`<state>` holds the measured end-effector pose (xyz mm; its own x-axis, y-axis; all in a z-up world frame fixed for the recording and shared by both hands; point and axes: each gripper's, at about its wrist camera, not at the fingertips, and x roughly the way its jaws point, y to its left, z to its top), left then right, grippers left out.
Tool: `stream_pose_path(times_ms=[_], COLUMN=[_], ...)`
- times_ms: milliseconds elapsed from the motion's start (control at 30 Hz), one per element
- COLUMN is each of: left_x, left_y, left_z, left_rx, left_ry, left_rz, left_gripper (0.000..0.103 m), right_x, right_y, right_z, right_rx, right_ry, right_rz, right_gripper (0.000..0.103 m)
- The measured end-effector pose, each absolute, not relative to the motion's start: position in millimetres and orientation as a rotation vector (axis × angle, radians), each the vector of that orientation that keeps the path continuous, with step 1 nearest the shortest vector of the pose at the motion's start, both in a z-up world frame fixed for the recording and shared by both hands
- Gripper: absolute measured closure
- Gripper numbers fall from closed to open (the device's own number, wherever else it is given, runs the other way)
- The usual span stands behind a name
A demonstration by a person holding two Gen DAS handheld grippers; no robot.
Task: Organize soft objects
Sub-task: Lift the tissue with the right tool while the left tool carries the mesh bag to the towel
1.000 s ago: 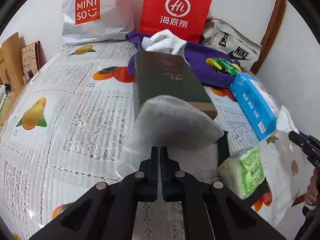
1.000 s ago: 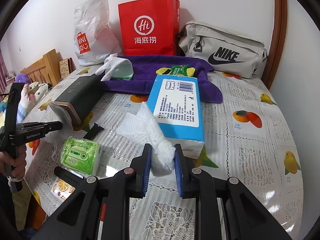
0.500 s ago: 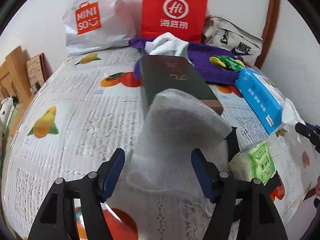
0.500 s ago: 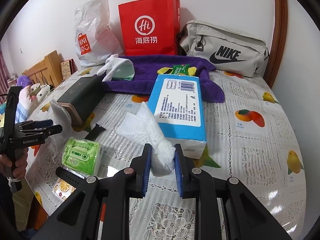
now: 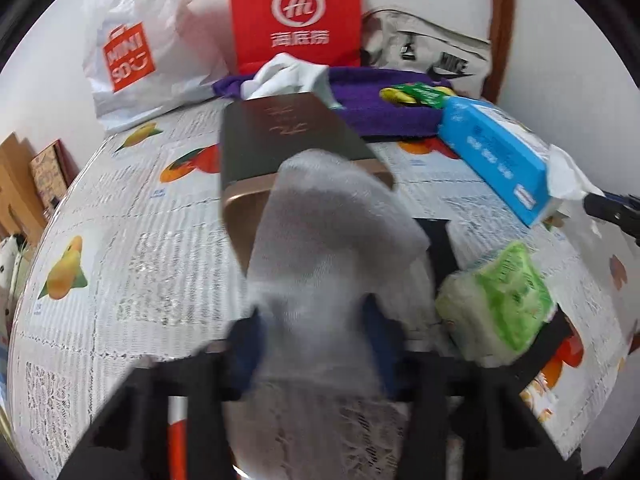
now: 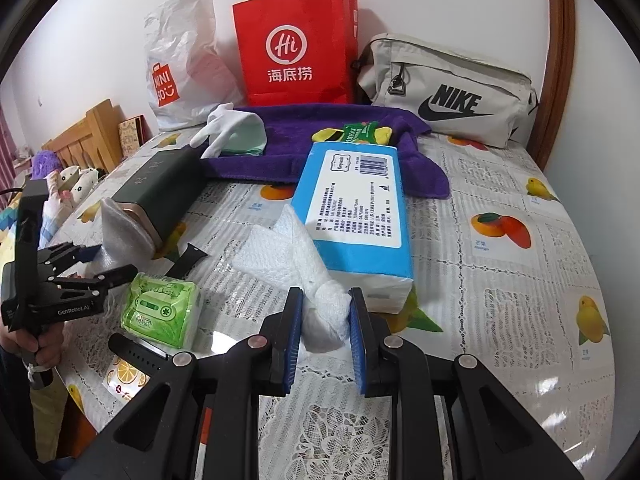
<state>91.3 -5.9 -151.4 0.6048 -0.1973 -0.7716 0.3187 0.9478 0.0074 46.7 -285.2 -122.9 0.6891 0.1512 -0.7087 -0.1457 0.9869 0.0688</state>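
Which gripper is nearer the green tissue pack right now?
Left. The left gripper sits just beside the green tissue pack, closing on a grey sock. The right gripper is farther off, holding a white tissue.

the right gripper (image 6: 325, 322) is clamped on a bunched white tissue (image 6: 296, 256) drawn from the near end of the blue tissue pack (image 6: 356, 208). the pack lies on a fruit-print tablecloth (image 6: 500, 280), its far end overlapping a purple towel (image 6: 320, 136). at left, the left gripper (image 6: 102, 262), held by a hand (image 6: 36, 346), is closing on grey foam wrap (image 6: 120, 228) at the near end of a dark green box (image 6: 164, 188). a green wipes packet (image 6: 162, 306) lies just beside it.
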Motion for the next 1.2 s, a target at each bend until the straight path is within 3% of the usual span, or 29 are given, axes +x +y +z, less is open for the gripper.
stream_pose_path(times_ms=[33,100,733,1200], left_x=[91,90,85,153], left_y=[-7,-7,3,-16], left_z=[-150,-149,-74,-62], left_rx=[0.143,0.129,0.054,0.032], left_ry=[0.879,0.884,0.796,0.864], left_rz=[-0.317,-0.326,-0.297,-0.241], left_gripper=[0.095,0.096,0.097,0.097], right_x=[46,43,72,130], right_y=[-285,-287,-299,-309], right_z=[-123,-121,-83,-64], right_rx=[0.006,0.012,0.003,0.025], right_ry=[0.792,0.787,0.714,0.707], right_rz=[0.165,0.162,0.152,0.136], right_gripper=[0.081,0.081,0.081,0.081])
